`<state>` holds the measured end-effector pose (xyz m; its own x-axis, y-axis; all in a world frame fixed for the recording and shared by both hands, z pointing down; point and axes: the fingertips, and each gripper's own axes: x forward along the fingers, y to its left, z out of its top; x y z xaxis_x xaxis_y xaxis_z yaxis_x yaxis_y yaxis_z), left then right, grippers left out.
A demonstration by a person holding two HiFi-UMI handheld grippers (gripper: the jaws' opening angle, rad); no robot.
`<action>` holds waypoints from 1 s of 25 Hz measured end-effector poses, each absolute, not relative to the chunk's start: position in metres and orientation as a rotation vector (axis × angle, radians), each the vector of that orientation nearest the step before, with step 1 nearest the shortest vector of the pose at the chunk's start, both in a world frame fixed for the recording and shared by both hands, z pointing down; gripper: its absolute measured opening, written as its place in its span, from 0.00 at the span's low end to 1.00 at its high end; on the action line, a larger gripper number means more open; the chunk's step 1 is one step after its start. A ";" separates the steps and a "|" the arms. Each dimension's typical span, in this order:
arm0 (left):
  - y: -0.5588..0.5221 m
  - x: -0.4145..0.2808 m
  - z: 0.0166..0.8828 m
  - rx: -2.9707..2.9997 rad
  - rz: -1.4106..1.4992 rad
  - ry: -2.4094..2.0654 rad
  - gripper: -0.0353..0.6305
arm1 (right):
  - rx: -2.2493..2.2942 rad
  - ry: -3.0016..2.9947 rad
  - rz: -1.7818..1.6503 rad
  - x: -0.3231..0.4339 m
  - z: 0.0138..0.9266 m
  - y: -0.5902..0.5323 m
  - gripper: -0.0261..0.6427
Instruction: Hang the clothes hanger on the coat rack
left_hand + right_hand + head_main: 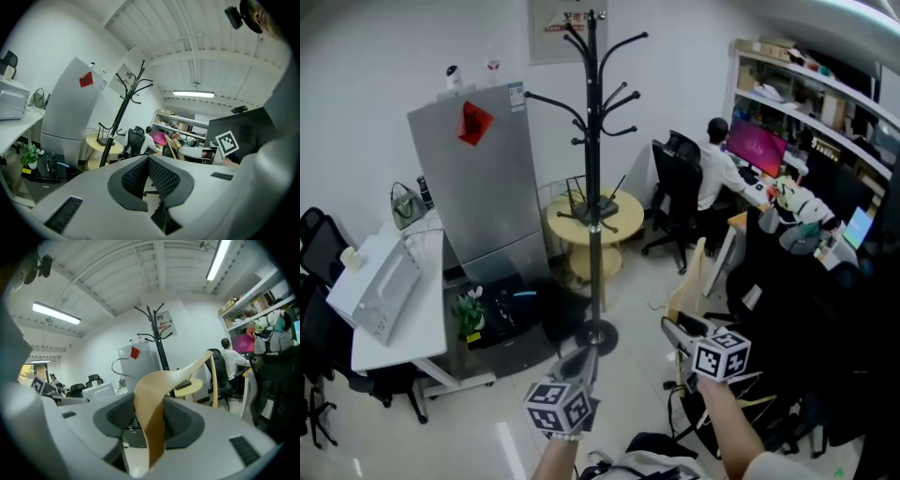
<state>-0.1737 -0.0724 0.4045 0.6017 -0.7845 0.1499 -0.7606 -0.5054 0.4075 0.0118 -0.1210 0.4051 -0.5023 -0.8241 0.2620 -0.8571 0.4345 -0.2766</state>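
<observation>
My right gripper (149,423) clamps one arm of the pale curved wooden clothes hanger (187,372), likely light, stiff and slippery. My left gripper (149,176) is closed and empty. The tall black metal coat rack (593,187) stands ahead.

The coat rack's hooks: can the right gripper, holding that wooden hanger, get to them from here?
Probably yes. Nothing stands between the right gripper and the coat rack; its hooks sit high, so the hanger would need raising.

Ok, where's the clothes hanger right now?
The clothes hanger is clamped in the right gripper, low and right of centre in the head view, just right of the pole of the coat rack.
</observation>
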 end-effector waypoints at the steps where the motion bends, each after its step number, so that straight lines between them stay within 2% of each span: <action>1: -0.075 -0.174 0.400 2.408 -0.082 -1.224 0.05 | 1.526 -2.604 0.558 0.009 0.394 -0.128 0.36; 11: -0.109 -0.163 0.368 2.517 -0.068 -1.185 0.05 | 1.543 -2.673 0.387 -0.003 0.336 -0.206 0.36; 25: -0.239 -0.152 0.356 2.532 -0.059 -1.253 0.05 | 1.499 -2.881 0.368 0.026 0.286 -0.358 0.36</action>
<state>-0.1525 -0.2391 0.3557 0.6156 -0.7815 0.1016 -0.7685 -0.5668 0.2967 0.0260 -0.3584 0.2863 -0.5727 -0.8197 -0.0085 -0.7913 0.5554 -0.2557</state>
